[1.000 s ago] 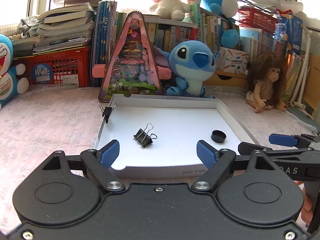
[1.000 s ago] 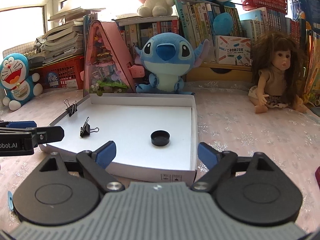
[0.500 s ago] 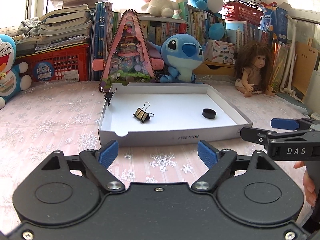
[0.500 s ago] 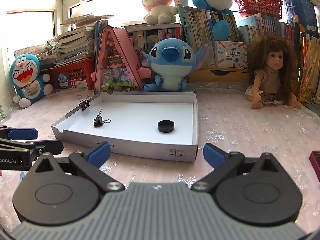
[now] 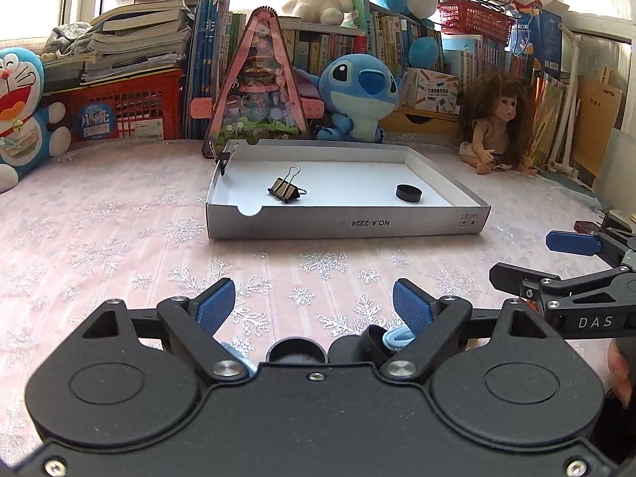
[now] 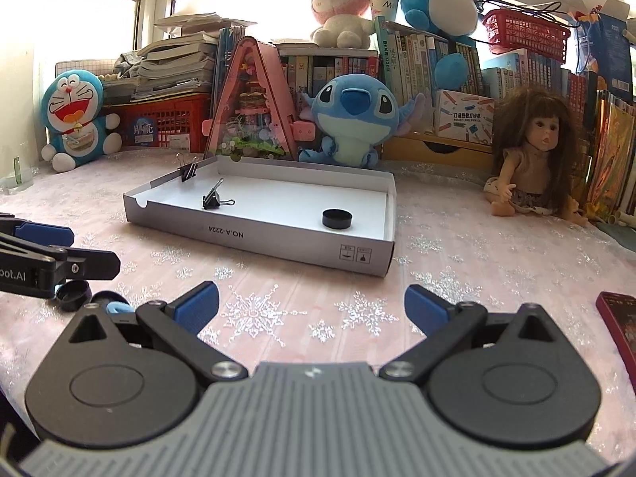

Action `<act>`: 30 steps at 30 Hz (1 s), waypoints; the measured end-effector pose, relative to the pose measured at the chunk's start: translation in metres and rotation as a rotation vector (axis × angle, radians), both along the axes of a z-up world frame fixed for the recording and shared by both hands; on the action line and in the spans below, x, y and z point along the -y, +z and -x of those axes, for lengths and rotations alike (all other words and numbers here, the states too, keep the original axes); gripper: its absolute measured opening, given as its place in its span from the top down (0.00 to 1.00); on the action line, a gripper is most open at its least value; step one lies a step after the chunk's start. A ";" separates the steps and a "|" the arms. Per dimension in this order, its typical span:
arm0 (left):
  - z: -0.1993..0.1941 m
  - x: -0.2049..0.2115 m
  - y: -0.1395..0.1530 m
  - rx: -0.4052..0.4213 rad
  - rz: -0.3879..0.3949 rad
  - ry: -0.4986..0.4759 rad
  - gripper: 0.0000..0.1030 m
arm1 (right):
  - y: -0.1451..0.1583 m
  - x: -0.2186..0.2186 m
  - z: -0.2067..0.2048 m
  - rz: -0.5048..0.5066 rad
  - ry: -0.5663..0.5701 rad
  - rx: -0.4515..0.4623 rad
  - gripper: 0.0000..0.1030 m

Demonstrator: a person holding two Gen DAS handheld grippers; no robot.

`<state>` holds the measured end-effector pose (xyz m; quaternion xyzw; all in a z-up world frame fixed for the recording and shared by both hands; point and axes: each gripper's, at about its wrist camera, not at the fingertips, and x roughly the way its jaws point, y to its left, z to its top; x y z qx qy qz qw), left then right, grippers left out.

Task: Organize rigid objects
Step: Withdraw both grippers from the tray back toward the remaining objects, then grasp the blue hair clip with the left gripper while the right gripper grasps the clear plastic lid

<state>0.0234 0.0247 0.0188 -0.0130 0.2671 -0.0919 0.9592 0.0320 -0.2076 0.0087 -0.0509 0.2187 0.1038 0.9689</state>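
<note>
In the left wrist view, the left gripper [image 5: 314, 304] fills the lower frame with its blue pads spread apart and nothing between them, released above the pink snowflake cloth of the desk [image 5: 99, 246]. Just under its fingers, at lower centre, lie small black caps [image 5: 294, 351] and a light-blue ring-shaped piece [image 5: 395, 337], partly hidden by the gripper body. At centre frame sits a shallow white box lid [image 5: 346, 227]. Inside it a black binder clip [image 5: 284, 190] lies left of centre and a black round cap [image 5: 408, 192] lies to the right, well apart. A second binder clip [image 5: 221, 158] is clamped on the lid's left wall near the far corner. The right gripper [image 5: 556, 258] reaches in from the right edge.

In the right wrist view, the right gripper [image 6: 312, 306] occupies the lower frame, jaws wide and empty over the cloth. The box lid [image 6: 278, 240] sits at centre, angled, with the loose clip [image 6: 212, 198] at left, the round cap [image 6: 337, 218] at right and the clamped clip [image 6: 187, 169] on the left wall. The left gripper [image 6: 67, 246] enters at the left edge, above a small black cap [image 6: 73, 294] on the desk. A doll [image 6: 528, 151] sits at right, a blue plush [image 6: 351, 115] behind the lid.
</note>
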 end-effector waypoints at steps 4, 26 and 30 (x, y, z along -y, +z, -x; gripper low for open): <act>0.012 0.000 -0.005 0.008 -0.022 -0.003 0.17 | -0.006 0.005 0.013 0.018 -0.012 0.009 0.00; 0.045 -0.042 -0.004 0.042 0.015 0.055 0.51 | -0.008 0.039 0.033 0.065 -0.062 -0.027 0.15; 0.046 -0.041 -0.009 0.016 -0.022 0.043 0.53 | -0.009 0.040 0.033 0.085 -0.063 -0.042 0.21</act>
